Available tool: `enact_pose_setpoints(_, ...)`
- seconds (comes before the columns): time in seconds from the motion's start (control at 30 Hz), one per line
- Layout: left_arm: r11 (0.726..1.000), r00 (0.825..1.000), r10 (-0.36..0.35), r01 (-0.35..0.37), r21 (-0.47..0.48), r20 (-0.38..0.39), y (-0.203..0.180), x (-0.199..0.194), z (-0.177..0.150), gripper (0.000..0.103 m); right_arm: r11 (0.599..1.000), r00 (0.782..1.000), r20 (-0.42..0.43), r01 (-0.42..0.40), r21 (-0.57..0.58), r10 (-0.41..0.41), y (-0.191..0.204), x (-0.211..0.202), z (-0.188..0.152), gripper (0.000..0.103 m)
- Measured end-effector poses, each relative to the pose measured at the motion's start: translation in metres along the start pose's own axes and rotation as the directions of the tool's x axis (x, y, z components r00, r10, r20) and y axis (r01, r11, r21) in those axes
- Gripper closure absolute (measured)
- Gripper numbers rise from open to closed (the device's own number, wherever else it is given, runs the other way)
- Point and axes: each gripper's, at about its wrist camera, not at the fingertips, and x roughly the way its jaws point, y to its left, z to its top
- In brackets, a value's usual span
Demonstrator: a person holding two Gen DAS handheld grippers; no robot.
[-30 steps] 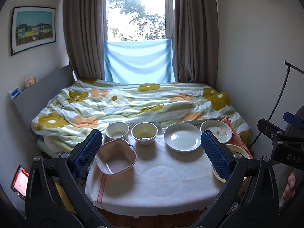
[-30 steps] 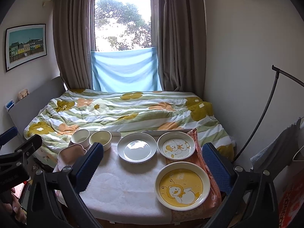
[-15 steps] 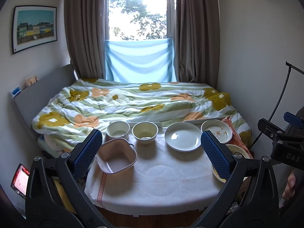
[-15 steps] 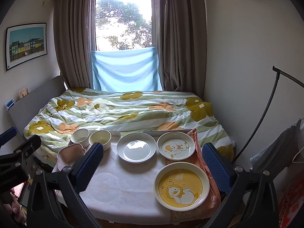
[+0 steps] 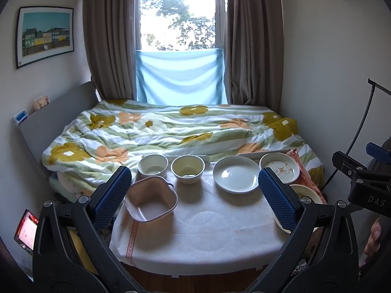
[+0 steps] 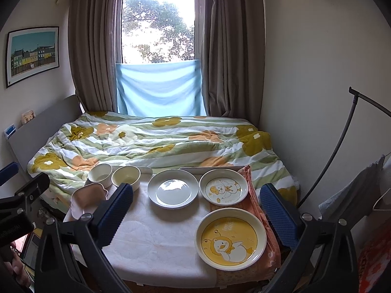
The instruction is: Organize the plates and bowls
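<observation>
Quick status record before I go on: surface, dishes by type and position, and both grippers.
surface: table under a white cloth
bowls: white bowl, cream bowl, pink square bowl, all at left
plates: plain white plate, small duck plate, large yellow duck plate
left gripper: open, empty
right gripper: open, empty

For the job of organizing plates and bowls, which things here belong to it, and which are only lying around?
Part of the job:
white bowl
cream bowl
pink square dish
plain white plate
small duck plate
large yellow duck plate

Only lying around:
flowered quilt
framed picture
blue cloth
</observation>
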Motion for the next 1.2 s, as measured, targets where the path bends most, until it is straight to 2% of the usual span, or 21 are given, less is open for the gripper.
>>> enact_pose_setpoints(0.57,1.0,1.0,-0.009,0.009,0.001,-0.011,0.007,0.005,0.002,0.0,1.0,1.0,-0.003,0.005,-0.001,-0.005,-0.001,0.001,0.001,0.0)
enact_pose_setpoints(0.8,0.999,0.998,-0.031,0.032,0.018,-0.06,0.006,0.025,0.004,0.0,0.999,0.999,-0.045,0.018,0.033,-0.017,-0.006,0.01,-0.001,0.0)
enact_pose_setpoints(1.0,0.992,0.985,-0.103,0.112,0.062,-0.137,-0.008,0.066,0.007,0.0,0.992,0.989,-0.129,0.083,0.094,-0.071,-0.031,0.028,-0.013,0.0)
enact_pose_setpoints(1.13,0.974,0.963,-0.176,0.201,0.109,-0.203,-0.033,0.103,0.002,0.0,0.979,0.971,-0.195,0.162,0.123,-0.136,-0.055,0.043,-0.033,0.0)
enact_pose_setpoints(1.2,0.961,0.95,-0.207,0.243,0.133,-0.234,-0.049,0.123,-0.003,0.0,0.974,0.964,-0.229,0.169,0.149,-0.133,-0.067,0.051,-0.043,0.0)
